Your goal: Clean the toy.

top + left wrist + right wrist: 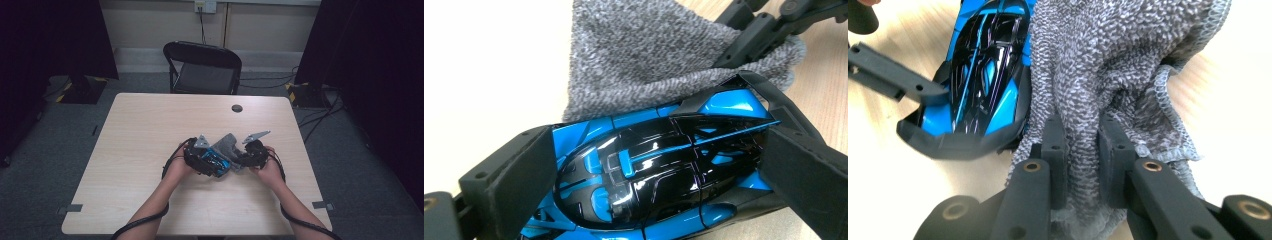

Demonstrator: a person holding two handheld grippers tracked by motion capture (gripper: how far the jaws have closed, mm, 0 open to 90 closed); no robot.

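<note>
The toy car (649, 175), a glossy blue-and-black body shell, is held just above the bench (150, 130), near its front middle, and is taken here as the landmark. In the left gripper view it is clamped across its width between the two pads of the left hand-held gripper (649, 170), so its long axis runs crosswise to those jaws. One end of the car points toward the grey cloth (649, 60), which is seen touching that end and draping past it.

Beside the car, on the person's right, the cloth (1108, 75) is bunched and pinched by the right hand-held gripper (1083, 150), whose jaws stand narrow with a fold of the knitted fabric pressed between them. In the right gripper view the car (983, 65) lies just to one side of the cloth, its long axis roughly parallel with those jaws, and the cloth's edge overlaps the car's flank.

From the high view, the left hand-held gripper (202, 157) and the right hand-held gripper (252, 152) are close together, with the cloth (227, 145) between and slightly behind them.

The step in hand is judged to be wiping the car. The coming stroke is likely to depend on the cloth being drawn along the car's length, from the touched end toward the far one. The right hand is the nearer to the cloth, while the left merely steadies the car.
</note>
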